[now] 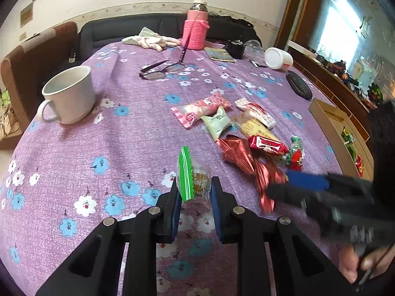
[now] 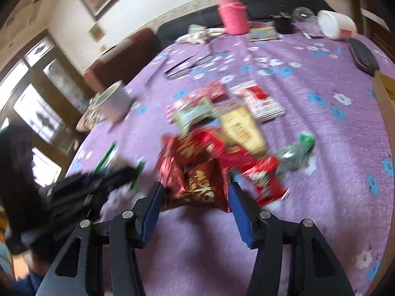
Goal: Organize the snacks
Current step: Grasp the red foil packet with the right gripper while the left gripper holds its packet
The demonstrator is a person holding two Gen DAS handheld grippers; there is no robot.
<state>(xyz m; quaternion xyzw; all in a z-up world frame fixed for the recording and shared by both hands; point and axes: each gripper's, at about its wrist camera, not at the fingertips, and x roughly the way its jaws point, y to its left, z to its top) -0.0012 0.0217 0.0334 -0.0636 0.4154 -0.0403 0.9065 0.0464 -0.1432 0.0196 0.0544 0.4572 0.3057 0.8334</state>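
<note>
Left gripper has its pads clamped on the green-edged clear snack packet, gripped across the width with the packet standing on edge off the purple flowered tablecloth; my read is it's mid-carry. Likely destination is the cardboard box at 3 o'clock on the table edge, which already shows a few green and red wrappers inside, count unclear. Right gripper has fingers wide apart straddling the red foil packet with gold characters, pads on either side and not visibly pressing, so this looks like a pre-grasp; the frame is motion-blurred, contact can't be confirmed. Remaining snack pile sits centre table, about 1–2 o'clock from the left gripper. Loose count in left wrist view: one pink-striped pack, one pale green pack, one red-and-white pack, one tan/yellow pack, one red bar-style pack, red foil pieces (two, possibly three), one small green-and-red candy. So roughly eight or nine on the cloth plus one in hand. Non-task clutter: one white mug at 10 o'clock, one pair of glasses and one pink knit-sleeved bottle at 12, one white tub on its side at 1.
</note>
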